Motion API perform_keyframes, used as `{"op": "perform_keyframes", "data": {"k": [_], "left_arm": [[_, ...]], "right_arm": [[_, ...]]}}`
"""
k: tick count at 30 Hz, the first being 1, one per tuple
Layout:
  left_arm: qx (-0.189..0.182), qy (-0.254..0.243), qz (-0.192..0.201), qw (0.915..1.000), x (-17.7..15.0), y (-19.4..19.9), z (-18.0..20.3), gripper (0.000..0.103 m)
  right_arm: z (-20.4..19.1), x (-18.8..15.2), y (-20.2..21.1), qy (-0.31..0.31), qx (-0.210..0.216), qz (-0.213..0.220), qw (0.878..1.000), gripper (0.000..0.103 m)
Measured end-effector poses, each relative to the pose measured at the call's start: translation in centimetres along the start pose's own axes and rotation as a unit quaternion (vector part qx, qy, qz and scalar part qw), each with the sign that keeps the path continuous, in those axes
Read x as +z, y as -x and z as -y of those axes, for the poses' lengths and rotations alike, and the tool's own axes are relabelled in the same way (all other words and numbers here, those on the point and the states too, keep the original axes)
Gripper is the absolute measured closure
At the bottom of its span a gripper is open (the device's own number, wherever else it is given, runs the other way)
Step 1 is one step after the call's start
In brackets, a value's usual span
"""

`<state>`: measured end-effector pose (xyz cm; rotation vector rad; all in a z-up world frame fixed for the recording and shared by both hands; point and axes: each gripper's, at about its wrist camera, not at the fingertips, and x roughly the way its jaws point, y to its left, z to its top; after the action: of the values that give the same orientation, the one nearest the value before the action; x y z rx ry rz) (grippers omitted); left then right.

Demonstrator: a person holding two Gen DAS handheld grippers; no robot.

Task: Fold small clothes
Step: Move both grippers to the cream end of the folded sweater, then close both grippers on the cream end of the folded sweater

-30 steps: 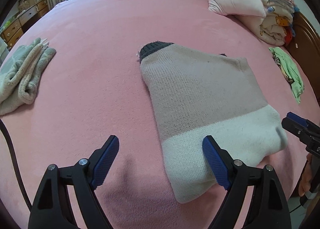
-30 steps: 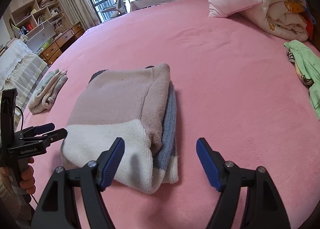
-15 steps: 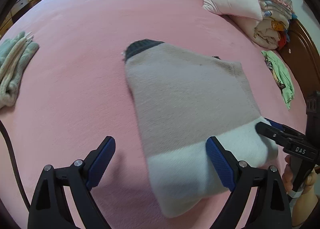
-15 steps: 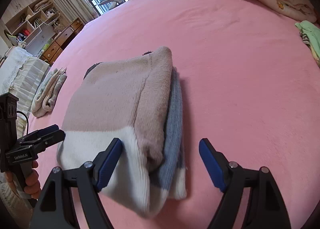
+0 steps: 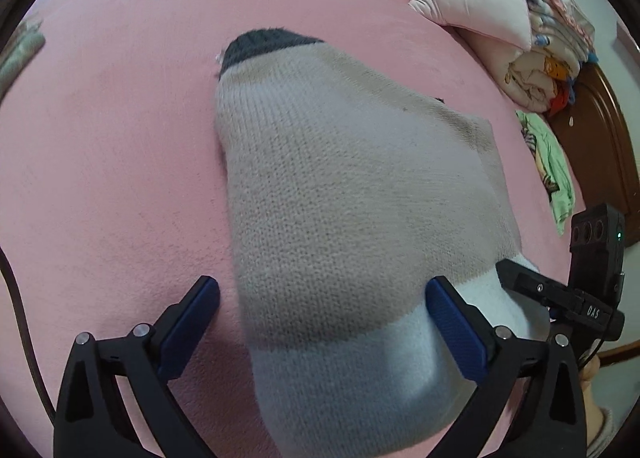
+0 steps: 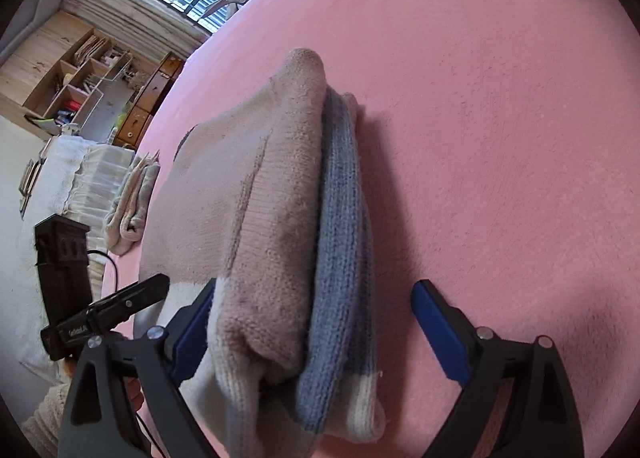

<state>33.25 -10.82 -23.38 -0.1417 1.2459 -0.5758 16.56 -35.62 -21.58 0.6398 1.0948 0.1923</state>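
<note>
Both my claws are opening around the folded sweater (image 5: 352, 218) at frame centre. Left gripper (image 5: 320, 322) and right gripper (image 6: 316, 334) straddle its near edge, gripping nothing.

We lose the near white hem of the folded sweater (image 5: 352, 242) under the lower edge of both wrist views. The towel (image 5: 18, 54) at the left rim is blurred and cut off. The shelf (image 6: 80, 86) contents are too small to tell. The hand (image 6: 134, 392) behind our right gripper's (image 6: 316, 334) fingers is mostly hidden.
</note>
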Motion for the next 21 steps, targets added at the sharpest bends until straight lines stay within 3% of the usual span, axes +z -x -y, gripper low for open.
{"op": "perform_keyframes", "data": {"k": [4,6,7,9,14,21], "left_arm": [[0.011,-0.013,0.008,0.9998,0.0,-0.5,0.7,0.001],[0.015,-0.032,0.015,0.9993,-0.4,-0.4,1.4,0.009],[0.018,-0.042,0.017,0.9988,-0.5,-0.1,1.7,0.014],[0.039,-0.059,0.022,0.9972,-0.7,0.2,2.4,0.019],[0.067,-0.087,0.04,0.9932,-1.2,1.4,3.9,0.036],[0.111,-0.098,0.062,0.987,-2.1,3.6,6.3,0.046]], "right_arm": [[-0.7,0.4,-0.9,0.014,0.003,-0.01,1.0,0.009],[-1.4,0.5,-1.4,0.024,0.002,-0.014,1.0,0.009],[-1.7,0.5,-1.6,0.028,0.007,-0.016,0.999,0.012],[-2.2,0.4,-1.8,0.03,0.027,-0.023,0.999,0.03],[-3.7,0.1,-1.3,0.059,-0.004,-0.005,0.998,0.043],[-7.2,-0.8,0.4,0.123,-0.08,0.033,0.989,0.059]]}}
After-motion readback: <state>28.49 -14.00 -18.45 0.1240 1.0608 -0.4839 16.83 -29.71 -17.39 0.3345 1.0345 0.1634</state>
